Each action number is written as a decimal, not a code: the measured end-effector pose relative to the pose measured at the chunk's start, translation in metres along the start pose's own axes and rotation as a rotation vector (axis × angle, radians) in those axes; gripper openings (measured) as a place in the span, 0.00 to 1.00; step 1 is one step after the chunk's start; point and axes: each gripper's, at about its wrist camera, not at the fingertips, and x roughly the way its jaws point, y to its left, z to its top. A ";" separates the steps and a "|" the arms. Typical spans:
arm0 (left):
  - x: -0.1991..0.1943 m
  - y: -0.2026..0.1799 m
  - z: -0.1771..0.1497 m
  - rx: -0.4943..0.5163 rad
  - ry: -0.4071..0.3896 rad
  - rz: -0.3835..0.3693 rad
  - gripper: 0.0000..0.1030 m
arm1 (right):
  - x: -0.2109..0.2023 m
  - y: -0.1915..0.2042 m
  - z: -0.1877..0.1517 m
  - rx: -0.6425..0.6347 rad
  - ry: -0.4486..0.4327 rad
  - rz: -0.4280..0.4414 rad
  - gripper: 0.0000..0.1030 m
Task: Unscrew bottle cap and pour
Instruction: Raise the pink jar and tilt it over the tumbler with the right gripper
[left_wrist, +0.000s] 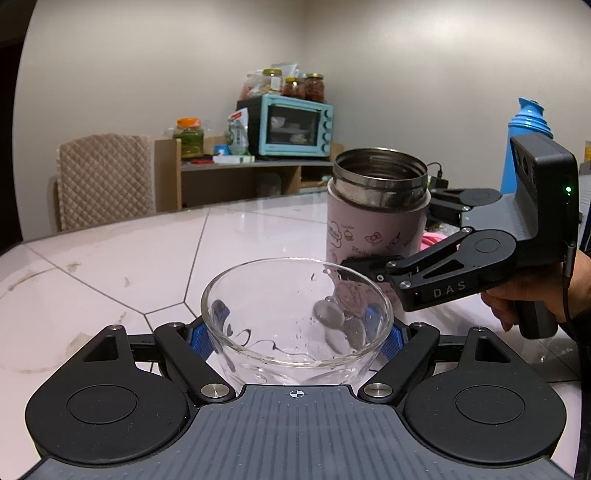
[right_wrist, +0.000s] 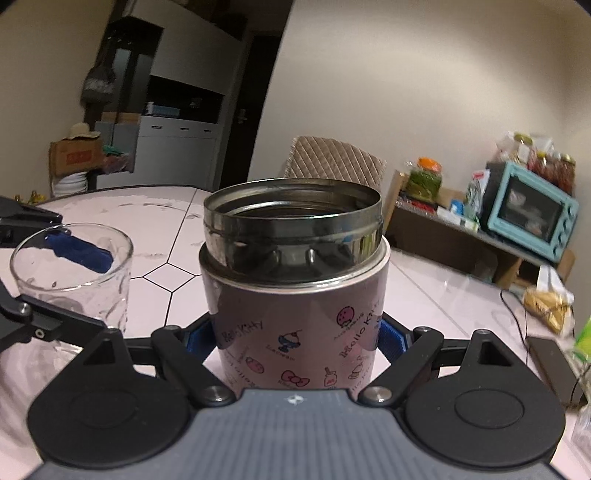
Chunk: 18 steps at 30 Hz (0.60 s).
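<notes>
A pink Hello Kitty thermos bottle (right_wrist: 295, 317) with an open steel mouth and no cap stands roughly upright. My right gripper (right_wrist: 295, 339) is shut on its lower body. In the left wrist view the bottle (left_wrist: 376, 214) is just behind and right of a clear glass cup (left_wrist: 295, 325), with the right gripper (left_wrist: 373, 267) closed around it. My left gripper (left_wrist: 295, 339) is shut on the glass cup, blue pads against its sides. The cup (right_wrist: 74, 273) shows at the left of the right wrist view. Whether the cup holds liquid is unclear.
A white tiled table (left_wrist: 110, 266) carries everything. A blue bottle (left_wrist: 524, 147) stands behind my right hand. A chair (left_wrist: 103, 177) is at the far table edge, and a shelf with a teal oven (left_wrist: 295, 125) behind. A cable and snack bag (right_wrist: 546, 306) lie at right.
</notes>
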 end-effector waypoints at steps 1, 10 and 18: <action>0.000 0.000 0.000 0.000 0.001 0.000 0.84 | -0.001 0.003 0.001 -0.019 -0.006 0.002 0.85; 0.000 0.000 0.000 -0.001 0.001 0.001 0.84 | -0.003 0.021 0.006 -0.163 -0.035 0.015 0.85; 0.000 0.001 0.000 -0.001 0.001 0.001 0.84 | -0.008 0.041 0.007 -0.319 -0.063 -0.011 0.85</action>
